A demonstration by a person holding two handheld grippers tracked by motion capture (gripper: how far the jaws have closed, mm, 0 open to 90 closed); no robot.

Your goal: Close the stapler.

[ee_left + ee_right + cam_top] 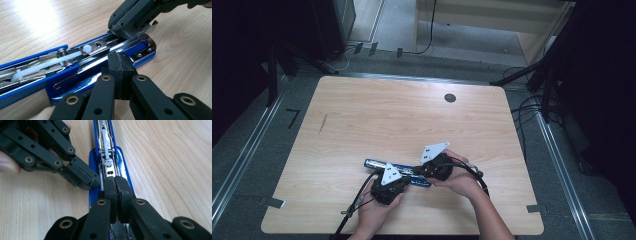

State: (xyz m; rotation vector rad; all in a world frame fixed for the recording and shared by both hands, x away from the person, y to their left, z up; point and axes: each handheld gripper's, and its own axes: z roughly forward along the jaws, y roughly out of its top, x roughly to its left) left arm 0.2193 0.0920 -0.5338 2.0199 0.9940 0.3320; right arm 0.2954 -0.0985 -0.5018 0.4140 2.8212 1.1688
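- Near the front edge of the wooden table (362, 110), a blue stapler (377, 163) is lying flat and opened out, its metal staple channel (100, 45) facing up, with the white plastic pusher rod (47, 63) showing along the track.
- Judging by how things lie, the opening is already done; what looks left is work inside the channel, either loading or seating staples, and then folding the stapler shut. Whether a staple strip is already in place I cannot tell, though something ridged and metallic is showing under the right gripper's jaws in its own view.
- Left gripper (121, 72) is sitting against the stapler's blue side wall near the front end. Its jaws are pressed together with no gap between the pads, and nothing is caught between them; they seem to be steadying the body rather than gripping it.
- Right gripper (116, 192) is bearing down along the channel, tips resting on the metal track just behind the white pusher. Its jaws are likewise clenched tight, pad to pad, holding nothing that can be made out.
- Both of the person's hands are coming in from the near edge in the high view, the left hand (374, 210) low and angled right, the right hand (459, 182) angled left, so the two tools are converging on the stapler's near end, almost touching.
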